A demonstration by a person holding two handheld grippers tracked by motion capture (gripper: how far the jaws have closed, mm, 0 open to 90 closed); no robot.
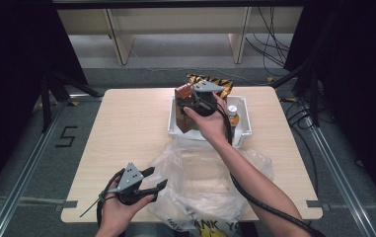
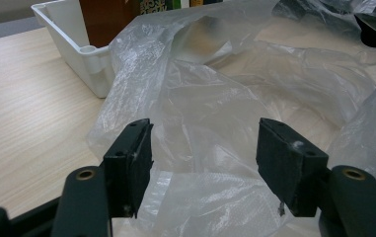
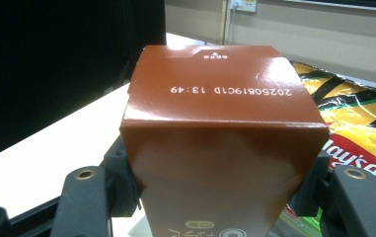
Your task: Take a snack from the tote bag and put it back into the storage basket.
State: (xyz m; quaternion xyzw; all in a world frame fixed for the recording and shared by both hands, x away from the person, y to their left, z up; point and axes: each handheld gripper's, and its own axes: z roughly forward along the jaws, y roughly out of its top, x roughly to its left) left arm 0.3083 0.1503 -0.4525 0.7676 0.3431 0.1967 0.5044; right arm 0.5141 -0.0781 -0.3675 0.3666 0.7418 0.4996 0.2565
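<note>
A dark-curtained room with pale shelving behind frames a light wooden counter, where the things sit within easy reach of the person's two arms. A big clear plastic bag sprawls across the near edge, mouth slack and facing the bin, probably so that goods can go straight in. Beyond it a white bin holds the stock together: a bottle stands upright in its right end, and a yellow-and-black chip bag leans over the far rim.

The brown box is at the bin's left end, held upright above the bin by the right tool. Its jaws are clamped on the box's two side faces near the top, a grip that keeps the carton square and lets it clear the walls when lifted.

The left tool waits at the bag's near-left edge, jaws spread with nothing pinched; in the left gripper view crumpled film lies between and beyond them. It seems poised to catch the rim and hold the mouth open for the box.
</note>
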